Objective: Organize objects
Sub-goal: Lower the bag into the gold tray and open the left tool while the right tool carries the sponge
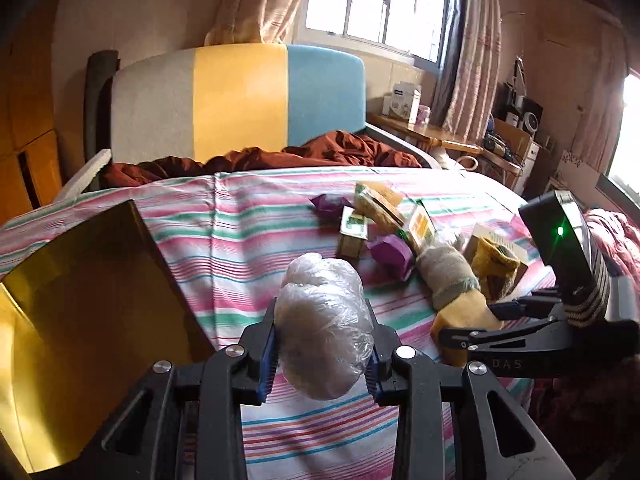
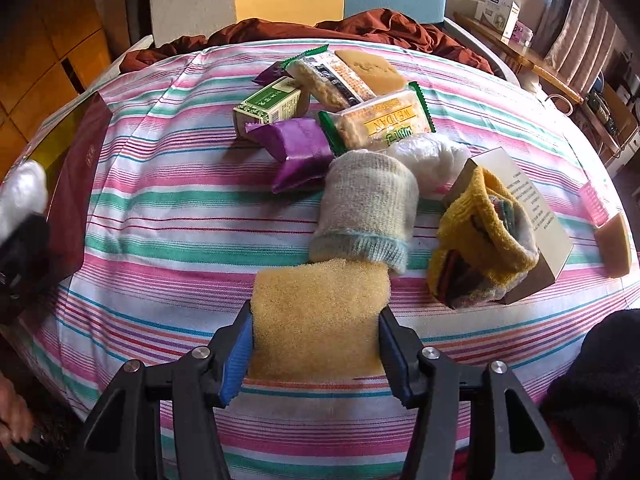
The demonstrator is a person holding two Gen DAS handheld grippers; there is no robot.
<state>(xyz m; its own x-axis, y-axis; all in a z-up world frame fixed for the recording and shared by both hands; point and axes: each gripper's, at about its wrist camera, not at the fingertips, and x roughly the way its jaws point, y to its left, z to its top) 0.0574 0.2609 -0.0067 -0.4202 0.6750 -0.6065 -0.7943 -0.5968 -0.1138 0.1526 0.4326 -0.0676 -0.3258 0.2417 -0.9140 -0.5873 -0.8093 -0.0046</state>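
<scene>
My left gripper (image 1: 322,344) is shut on a clear plastic-wrapped bundle (image 1: 326,320), held above the striped bed sheet (image 1: 248,240) beside an open gold-lined box (image 1: 80,320). My right gripper (image 2: 316,350) is shut on a yellow sponge (image 2: 320,316) resting low on the sheet; it also shows in the left wrist view (image 1: 460,334). Ahead of the sponge lie a grey rolled sock (image 2: 364,212), a yellow rolled sock (image 2: 484,240), a white plastic bundle (image 2: 432,160), a purple packet (image 2: 296,152), snack packs (image 2: 380,120) and a green box (image 2: 272,106).
A cardboard box (image 2: 520,216) lies behind the yellow sock. A soap bar (image 2: 614,244) and pink brush (image 2: 592,200) sit at the right edge. A brown blanket (image 2: 360,26) and striped headboard (image 1: 240,100) are behind. A cluttered desk (image 1: 440,136) stands right.
</scene>
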